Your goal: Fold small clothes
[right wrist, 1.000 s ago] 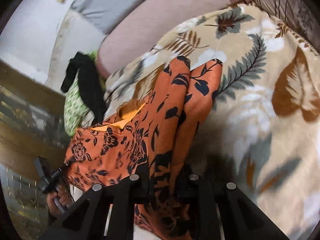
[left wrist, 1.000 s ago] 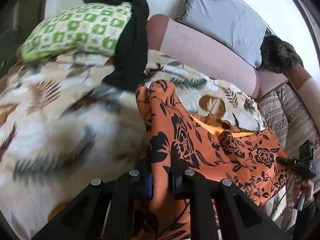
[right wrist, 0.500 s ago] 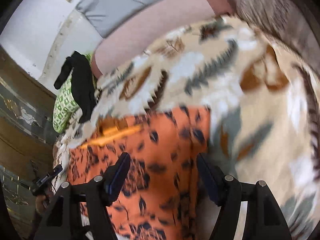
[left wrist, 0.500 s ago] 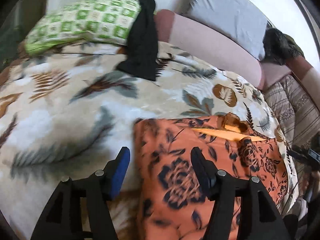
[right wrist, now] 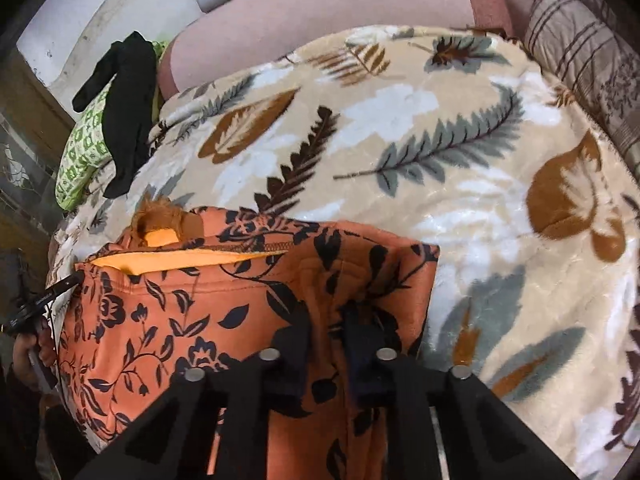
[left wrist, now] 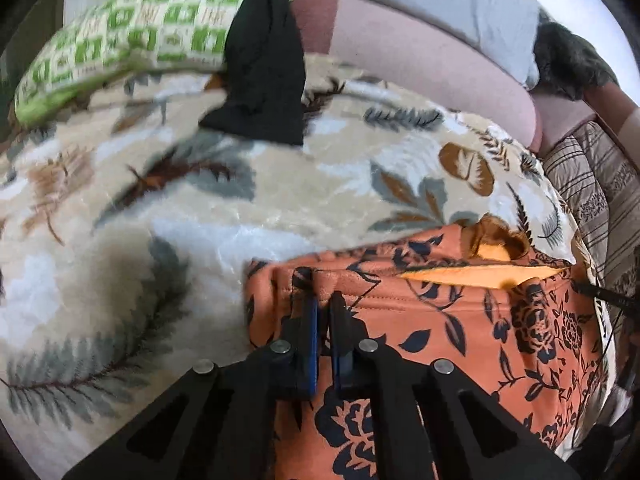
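Orange fleece garment with black flower print [left wrist: 460, 332] flat on the leaf-patterned beige blanket [left wrist: 248, 208]

Left gripper [left wrist: 323, 304] and right gripper [right wrist: 326, 320] — fingers pinched on its fabric near opposite top corners; long axis runs across, yellow-lined opening toward the pink bolster [left wrist: 432, 64].

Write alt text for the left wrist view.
The left gripper is shut on a fold of the orange floral garment, which lies on a leaf-print blanket. Behind are a green checked pillow with a black cloth draped over it.
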The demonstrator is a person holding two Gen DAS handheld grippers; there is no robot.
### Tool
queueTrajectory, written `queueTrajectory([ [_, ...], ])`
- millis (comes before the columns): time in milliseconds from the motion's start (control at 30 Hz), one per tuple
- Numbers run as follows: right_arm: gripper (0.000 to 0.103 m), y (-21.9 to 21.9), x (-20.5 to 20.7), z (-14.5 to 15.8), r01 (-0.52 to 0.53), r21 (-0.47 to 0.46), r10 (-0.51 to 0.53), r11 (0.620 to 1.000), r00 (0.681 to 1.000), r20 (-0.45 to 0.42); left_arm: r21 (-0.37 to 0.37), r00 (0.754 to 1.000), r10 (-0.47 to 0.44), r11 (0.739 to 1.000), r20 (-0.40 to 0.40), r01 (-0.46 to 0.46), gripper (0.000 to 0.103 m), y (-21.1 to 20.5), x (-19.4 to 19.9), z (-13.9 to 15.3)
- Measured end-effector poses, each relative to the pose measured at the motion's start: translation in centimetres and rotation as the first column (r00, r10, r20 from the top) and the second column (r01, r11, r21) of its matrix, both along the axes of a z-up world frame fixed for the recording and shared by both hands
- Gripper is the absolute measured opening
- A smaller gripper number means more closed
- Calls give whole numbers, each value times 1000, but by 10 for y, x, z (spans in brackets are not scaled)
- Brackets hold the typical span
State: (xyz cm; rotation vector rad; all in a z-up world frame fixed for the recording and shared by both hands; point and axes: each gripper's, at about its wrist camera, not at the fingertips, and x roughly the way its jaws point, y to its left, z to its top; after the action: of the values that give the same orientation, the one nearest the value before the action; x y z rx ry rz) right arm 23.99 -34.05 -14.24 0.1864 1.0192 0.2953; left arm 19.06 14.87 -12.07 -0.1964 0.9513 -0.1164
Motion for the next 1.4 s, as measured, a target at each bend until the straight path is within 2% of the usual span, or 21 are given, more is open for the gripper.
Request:
queueTrajectory([
  [167, 9, -7, -14, 40, 58, -2, -57, 998, 989, 139, 45, 990, 70, 996, 119, -76, 4, 8, -9, 28],
  [233, 9, -15, -14, 46, 94, -2, -93, 996, 981, 172, 38, 992, 84, 995, 88, -88, 4, 14, 0, 20],
  [367, 9, -33, 5, -7, 177, -27, -176, 984, 983, 46, 102, 991, 134, 986, -25, -131, 10, 16, 23, -23],
  [433, 17, -44, 9, -24, 216, 46, -215, 975, 976, -29, 106, 989, 146, 984, -27, -142, 12, 16, 22, -25],
  [467, 29, -48, 7, -24, 230, 59, -229, 971, 973, -32, 116, 990, 143, 983, -17, -140, 12, 15, 21, -21],
  [533, 45, -50, 0, -12, 243, 37, -244, 969, 970, 13, 128, 991, 133, 983, 0, -132, 18, 12, 19, -10],
  [567, 49, -52, -5, -1, 256, 34, -258, 966, 965, 38, 135, 991, 131, 982, 18, -133, 27, 11, 15, -1],
  [667, 49, -48, -22, 33, 217, 85, -225, 972, 968, 109, 124, 991, 106, 986, 85, -116, 42, 6, 0, 23],
  [733, 55, -30, -36, 50, 106, 138, -123, 985, 985, 123, 121, 988, 76, 988, 135, -93, 49, -2, -18, 39],
  [767, 61, -19, -40, 52, 43, 164, -63, 985, 991, 115, 112, 986, 53, 991, 156, -71, 50, -9, -30, 47],
  [833, 61, 1, -43, 47, -70, 221, 52, 973, 995, 87, 96, 984, 14, 995, 176, -31, 53, -20, -44, 52],
  [900, 61, 12, -37, 28, -110, 265, 107, 958, 994, 25, 91, 986, -13, 996, 169, -3, 54, -31, -56, 47],
  [933, 61, 14, -33, 16, -87, 242, 92, 966, 996, -9, 80, 988, -15, 997, 152, 3, 55, -34, -59, 40],
  [967, 61, 9, -25, -4, -16, 147, 24, 989, 998, -58, 76, 992, -18, 997, 122, 8, 58, -35, -61, 28],
  [1000, 53, -1, -20, -22, 61, 97, -50, 993, 993, -106, 91, 997, -8, 996, 74, 2, 58, -34, -59, 14],
  [1067, 40, -22, -22, -28, 159, 196, -139, 968, 984, -113, 122, 999, 41, 992, -33, -36, 57, -27, -58, -10],
  [1200, 54, -10, -31, 7, 123, 139, -120, 983, 992, -24, 66, 998, 50, 996, 38, -52, 58, -18, -75, 7],
  [1267, 58, -2, -25, 20, 69, 178, -74, 982, 997, 18, 23, 996, 30, 999, 80, -32, 59, -21, -82, 16],
  [1333, 67, -2, -14, 17, 41, 221, -47, 974, 999, 21, 34, 996, -15, 999, 90, 12, 63, -31, -84, 12],
  [1367, 67, -3, -3, 6, 27, 239, -28, 971, 1000, 0, 63, 998, -24, 998, 60, 20, 63, -35, -80, 1],
  [1400, 67, -9, 7, -10, 67, 198, -59, 978, 997, -46, 88, 1000, -15, 996, 14, 14, 63, -36, -75, -10],
])
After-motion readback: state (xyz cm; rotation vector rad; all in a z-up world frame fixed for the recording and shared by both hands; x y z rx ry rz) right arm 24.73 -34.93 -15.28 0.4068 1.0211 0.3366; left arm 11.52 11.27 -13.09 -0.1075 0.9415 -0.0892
